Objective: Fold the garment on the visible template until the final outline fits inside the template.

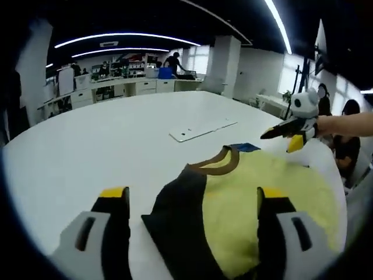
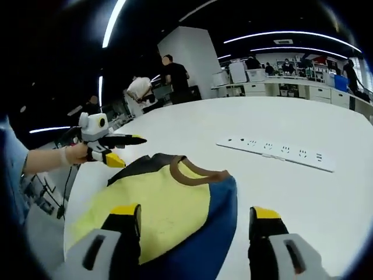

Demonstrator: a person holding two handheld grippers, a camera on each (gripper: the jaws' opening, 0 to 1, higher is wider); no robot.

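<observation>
A yellow T-shirt [image 1: 262, 192] with a brown collar [image 1: 218, 166], one dark sleeve and one blue sleeve lies flat on the white table [image 1: 105, 146]. In the left gripper view my left gripper [image 1: 192, 195] is open, its jaws wide apart just above the shirt's dark sleeve side. My right gripper [image 1: 288, 135], held by a hand, hovers past the shirt's far right side. In the right gripper view my right gripper [image 2: 195, 213] is open over the shirt [image 2: 166, 204] near its blue sleeve [image 2: 224, 210]. The left gripper [image 2: 116, 149] hangs at the shirt's far left corner.
A white power strip [image 1: 201, 129] [image 2: 277, 153] lies on the table beyond the collar. The table's edge [image 2: 73, 192] runs close behind the shirt on the person's side. Desks, shelves and standing people [image 2: 173, 76] fill the room behind.
</observation>
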